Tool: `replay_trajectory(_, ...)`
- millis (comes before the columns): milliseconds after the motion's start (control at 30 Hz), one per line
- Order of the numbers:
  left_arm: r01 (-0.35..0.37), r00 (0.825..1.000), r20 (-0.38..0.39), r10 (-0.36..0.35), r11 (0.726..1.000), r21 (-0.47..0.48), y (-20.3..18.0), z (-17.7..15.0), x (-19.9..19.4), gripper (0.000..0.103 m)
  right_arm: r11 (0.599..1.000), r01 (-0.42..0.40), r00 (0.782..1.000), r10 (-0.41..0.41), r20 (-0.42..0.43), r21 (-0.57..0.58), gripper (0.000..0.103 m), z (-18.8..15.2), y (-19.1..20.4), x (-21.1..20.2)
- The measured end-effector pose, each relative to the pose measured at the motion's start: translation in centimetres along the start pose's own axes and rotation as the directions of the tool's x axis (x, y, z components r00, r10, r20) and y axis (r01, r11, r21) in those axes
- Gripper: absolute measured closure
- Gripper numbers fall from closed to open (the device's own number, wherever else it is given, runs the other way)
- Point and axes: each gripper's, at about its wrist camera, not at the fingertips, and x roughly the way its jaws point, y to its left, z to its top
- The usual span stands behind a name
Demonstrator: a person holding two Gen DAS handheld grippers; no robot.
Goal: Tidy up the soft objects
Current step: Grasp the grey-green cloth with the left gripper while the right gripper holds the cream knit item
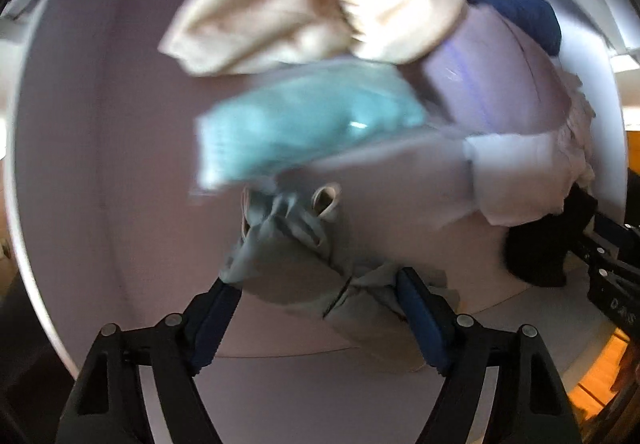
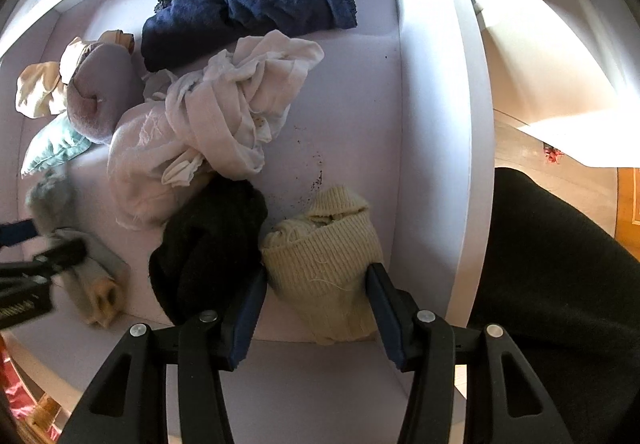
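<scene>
Several soft items lie in a white drawer (image 2: 436, 91). My left gripper (image 1: 320, 292) stands open around a grey cloth bundle (image 1: 288, 244), its fingers on either side of it; the view is blurred. That bundle also shows in the right wrist view (image 2: 80, 252). My right gripper (image 2: 316, 284) is open around a cream knitted sock roll (image 2: 324, 260) at the drawer's front. A black roll (image 2: 208, 244) lies just left of it. A teal cloth (image 1: 304, 119) and a cream satin piece (image 1: 312, 11) lie beyond the grey bundle.
A white crumpled cloth (image 2: 216, 123), a navy lace piece (image 2: 248, 11) and a mauve roll (image 2: 100, 91) fill the drawer's middle and back. The drawer's right wall (image 2: 476, 163) is close to my right gripper. A dark sleeve (image 2: 560, 284) is at the right.
</scene>
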Motion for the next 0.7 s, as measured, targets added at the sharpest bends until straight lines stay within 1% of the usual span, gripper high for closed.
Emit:
replay_trajectory(33, -0.008, 1.0, 0.006, 0.008, 1.0, 0.004, 0.2, -0.1, 0.0, 0.017, 1.0, 0.004, 1.0, -0.004, -0.001, -0.003, 0.049, 0.1, 0.0, 0.0)
replay_trajectory(67, -0.021, 1.0, 0.007, 0.021, 1.0, 0.011, 0.1, -0.2, 0.0, 0.016, 1.0, 0.008, 1.0, -0.008, -0.001, -0.007, 0.049, 0.2, 0.0, 0.0)
replay_trajectory(200, -0.04, 0.999, 0.01, 0.04, 0.998, 0.043, -0.8, -0.5, 0.8, 0.016, 1.0, 0.014, 1.0, -0.014, 0.003, -0.016, 0.048, 0.2, 0.1, 0.0)
replay_trajectory(267, -0.027, 1.0, 0.008, 0.027, 0.999, 0.047, -0.9, -0.6, 1.1, 0.021, 1.0, 0.013, 1.0, -0.013, 0.005, -0.018, 0.047, 0.1, 0.1, 0.2)
replay_trajectory(333, -0.026, 1.0, 0.006, 0.025, 0.998, 0.064, -0.8, -0.8, 1.2, 0.03, 1.0, 0.023, 1.0, -0.023, 0.002, -0.021, 0.046, 0.2, 0.3, 0.4)
replay_trajectory(367, -0.03, 1.0, 0.004, 0.029, 0.997, 0.071, 0.5, -1.2, 1.4, 0.033, 0.999, 0.034, 0.999, -0.034, -0.001, -0.022, 0.046, -0.1, 0.7, 0.6)
replay_trajectory(433, -0.037, 0.999, 0.005, 0.037, 0.996, 0.083, 1.3, -1.6, 1.4, 0.036, 0.998, 0.049, 0.999, -0.05, -0.008, -0.034, 0.046, -0.3, 0.9, 1.1)
replay_trajectory(533, -0.033, 0.999, 0.013, 0.032, 0.998, 0.048, 3.0, -2.3, 1.4, 0.038, 0.997, 0.065, 0.998, -0.065, -0.008, -0.044, 0.049, -0.3, 1.1, 1.2)
replay_trajectory(600, -0.005, 1.0, 0.03, 0.005, 1.0, -0.007, 4.0, -2.7, 1.2, 0.04, 0.997, 0.062, 0.998, -0.062, -0.003, -0.036, 0.051, -0.3, 1.2, 0.9)
replay_trajectory(667, 0.045, 0.998, 0.058, -0.041, 0.996, -0.071, 4.7, -3.2, 0.9, 0.04, 0.999, 0.033, 0.999, -0.033, 0.003, -0.009, 0.052, -0.3, 0.9, 0.7)
replay_trajectory(700, 0.058, 0.997, 0.06, -0.053, 0.995, -0.082, 4.8, -3.3, 0.9, 0.04, 1.0, 0.023, 1.0, -0.023, 0.004, -0.001, 0.052, -0.4, 0.6, 0.3)
